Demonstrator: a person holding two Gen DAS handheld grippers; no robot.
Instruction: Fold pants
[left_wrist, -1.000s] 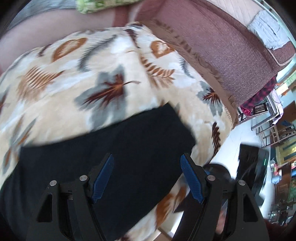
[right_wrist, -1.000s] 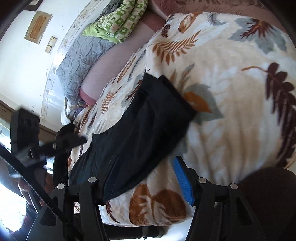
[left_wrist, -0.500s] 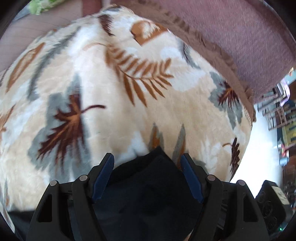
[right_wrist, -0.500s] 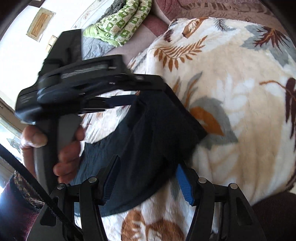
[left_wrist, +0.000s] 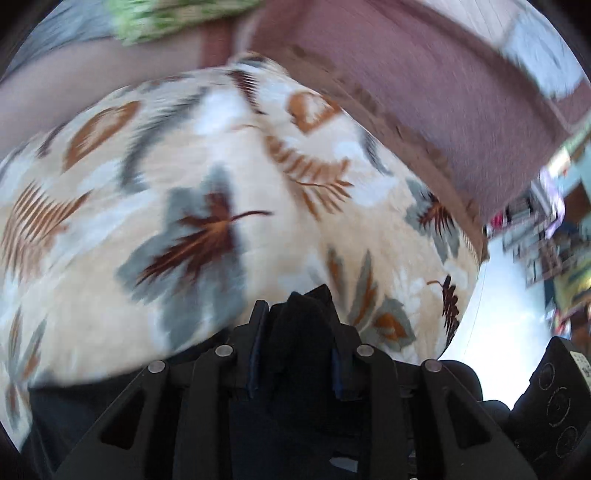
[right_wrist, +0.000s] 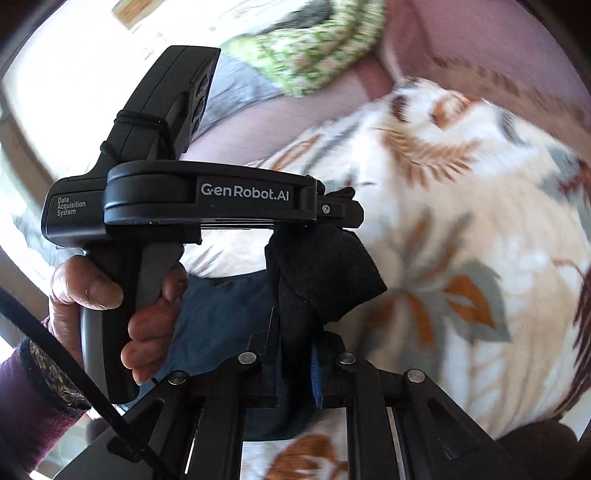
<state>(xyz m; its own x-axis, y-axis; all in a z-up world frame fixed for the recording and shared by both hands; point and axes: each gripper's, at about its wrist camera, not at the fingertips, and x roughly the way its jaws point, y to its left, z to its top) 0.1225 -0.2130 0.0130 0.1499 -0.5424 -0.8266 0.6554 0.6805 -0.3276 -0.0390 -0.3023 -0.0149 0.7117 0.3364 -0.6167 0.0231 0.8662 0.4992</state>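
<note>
The pants (right_wrist: 325, 273) lie on the near part of the leaf-print blanket (left_wrist: 207, 206), dark fabric with one end bunched and raised off the blanket. The left gripper (left_wrist: 295, 350) is pinching a peak of that fabric between its blue-padded fingers, the cloth standing up between the jaws. The right gripper (right_wrist: 295, 365) is likewise pinching a fold of the pants at the near edge of its view. Half a second ago both sets of jaws stood spread with the fabric lying flat between them; both have since closed, and the pinched end is now lifted and gathered. This indicates that the grasp phase is complete and the fold stroke is probably beginning: the held end is ready to be carried over the rest of the garment. In the right wrist view the left gripper body (right_wrist: 207, 199) and the person's left hand (right_wrist: 122, 302) sit just left of the raised cloth, close to the right gripper, so the two tools must move together to avoid contact. Further out, a green patterned cloth (right_wrist: 314, 48) and a grey cloth (right_wrist: 236, 85) lie at the far side, and a mauve cover (left_wrist: 443, 92) borders the blanket on the far right. None obstructs the fold path. Both views are motion-blurred.
</note>
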